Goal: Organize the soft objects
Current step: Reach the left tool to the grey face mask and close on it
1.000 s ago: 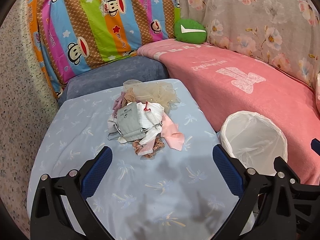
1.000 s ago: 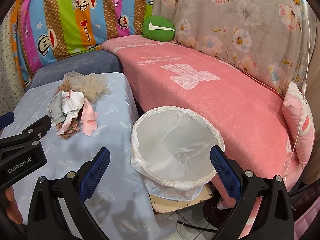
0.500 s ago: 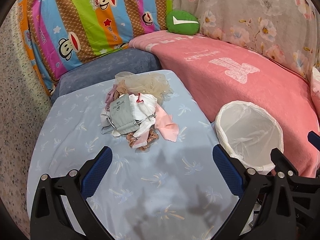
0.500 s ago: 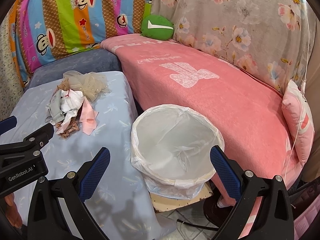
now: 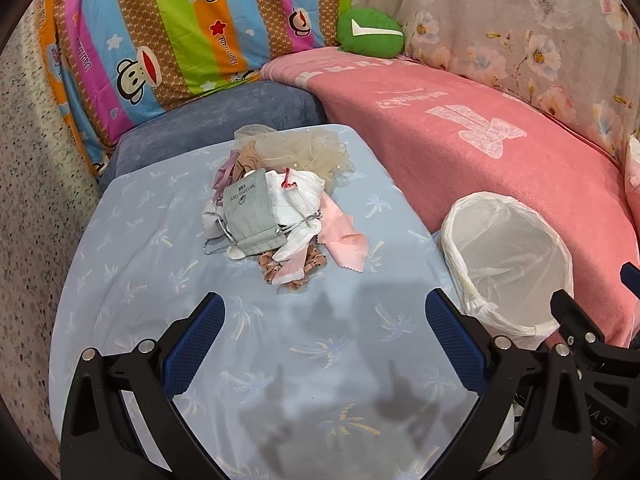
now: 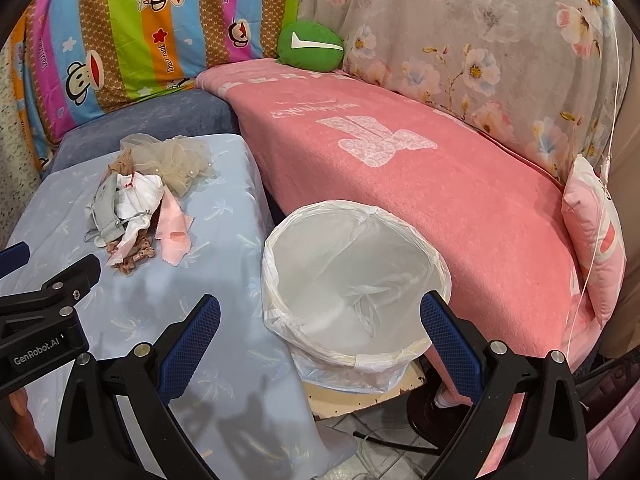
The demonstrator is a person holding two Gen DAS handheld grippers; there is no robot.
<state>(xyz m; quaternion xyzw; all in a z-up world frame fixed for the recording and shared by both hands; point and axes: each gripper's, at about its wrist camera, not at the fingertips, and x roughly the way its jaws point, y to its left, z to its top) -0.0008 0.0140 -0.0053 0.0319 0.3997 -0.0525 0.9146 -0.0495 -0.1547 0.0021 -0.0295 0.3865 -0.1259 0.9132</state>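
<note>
The light is bright and even. Dark gripper shadows fall on the blue cloth [image 5: 320,380] near the bottom. Both pictures are sharp in the middle, bend round at the edges, and have black corners.

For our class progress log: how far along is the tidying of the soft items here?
Nothing looks done: the lined bin holds no items. Nothing is in hand either: the left gripper and right gripper are both open. The whole pile of soft items lies on the blue tablecloth, all left to sort.
</note>
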